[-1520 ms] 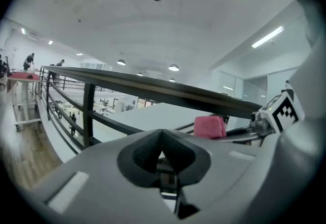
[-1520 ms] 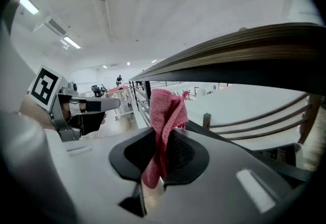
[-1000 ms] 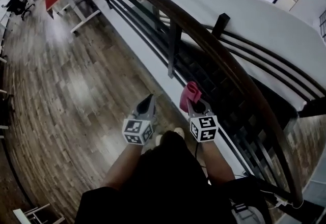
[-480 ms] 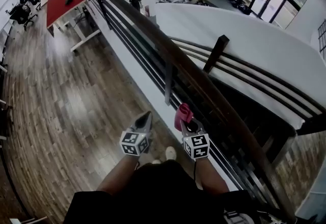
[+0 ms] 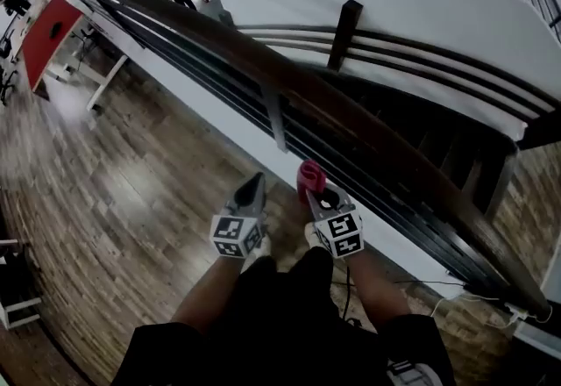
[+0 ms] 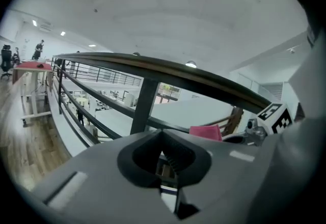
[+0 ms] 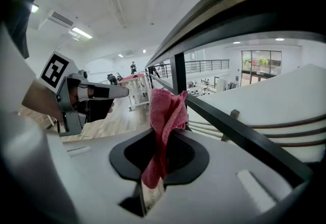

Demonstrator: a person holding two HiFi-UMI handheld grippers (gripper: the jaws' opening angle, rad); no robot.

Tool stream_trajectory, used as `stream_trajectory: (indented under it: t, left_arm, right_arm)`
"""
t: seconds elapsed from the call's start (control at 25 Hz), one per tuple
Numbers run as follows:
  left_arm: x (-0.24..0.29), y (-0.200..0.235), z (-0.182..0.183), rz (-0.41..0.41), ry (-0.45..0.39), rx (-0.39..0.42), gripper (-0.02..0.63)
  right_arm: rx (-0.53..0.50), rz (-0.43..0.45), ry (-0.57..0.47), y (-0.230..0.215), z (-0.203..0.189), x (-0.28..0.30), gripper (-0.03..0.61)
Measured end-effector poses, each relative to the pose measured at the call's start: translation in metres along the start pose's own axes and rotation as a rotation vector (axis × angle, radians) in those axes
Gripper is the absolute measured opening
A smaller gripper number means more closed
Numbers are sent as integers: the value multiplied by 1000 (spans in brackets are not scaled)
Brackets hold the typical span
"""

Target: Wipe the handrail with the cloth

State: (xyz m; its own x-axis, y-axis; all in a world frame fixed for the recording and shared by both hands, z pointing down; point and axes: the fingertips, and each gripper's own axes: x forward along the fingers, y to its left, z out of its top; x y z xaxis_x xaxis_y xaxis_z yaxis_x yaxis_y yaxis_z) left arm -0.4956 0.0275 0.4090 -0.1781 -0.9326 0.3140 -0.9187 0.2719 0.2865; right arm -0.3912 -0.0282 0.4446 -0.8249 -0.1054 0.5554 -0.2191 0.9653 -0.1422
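Note:
A long dark wooden handrail (image 5: pixel 289 82) on black metal posts runs diagonally across the head view, above and beyond both grippers. My right gripper (image 5: pixel 308 175) is shut on a pink cloth (image 5: pixel 309 174), which stands up from its jaws a little below the rail. In the right gripper view the cloth (image 7: pixel 164 116) bunches between the jaws, with the handrail (image 7: pixel 219 11) overhead. My left gripper (image 5: pixel 253 186) is shut with nothing in it, to the left of the right one. The left gripper view shows the handrail (image 6: pixel 168 71) ahead and the cloth (image 6: pixel 206 132) at the right.
Horizontal black bars and a post (image 5: pixel 276 121) stand under the rail, with a stairwell (image 5: pixel 412 156) behind them. The wooden floor (image 5: pixel 131 200) spreads to the left. A red table (image 5: pixel 53 33) stands far off at the upper left. A person's legs and a shoe (image 5: pixel 263 246) are below the grippers.
The view has turned so the handrail now lies flatter across the picture. Both grippers stay side by side below it, the right one still holding the cloth.

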Motion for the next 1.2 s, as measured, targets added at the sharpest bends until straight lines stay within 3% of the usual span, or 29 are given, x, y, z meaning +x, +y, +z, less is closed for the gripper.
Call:
stream_trajectory:
  t: [0.2, 0.48, 0.64, 1.0, 1.2]
  left_arm:
    - [6, 5, -40, -93, 93, 46, 0]
    - [51, 24, -70, -133, 131, 69, 0]
    - [64, 37, -90, -99, 145, 31, 0]
    - [87, 36, -99, -35, 127, -45, 0]
    - [85, 40, -102, 8, 103, -118, 0]
  right_arm:
    - [153, -99, -5, -8, -24, 20, 46]
    - [301, -120, -19, -41, -32, 83, 46]
    - [390, -99, -34, -55, -31, 114, 46]
    - [578, -88, -49, -91, -17, 153, 46]
    - [600, -165, -10, -109, -18, 166, 46]
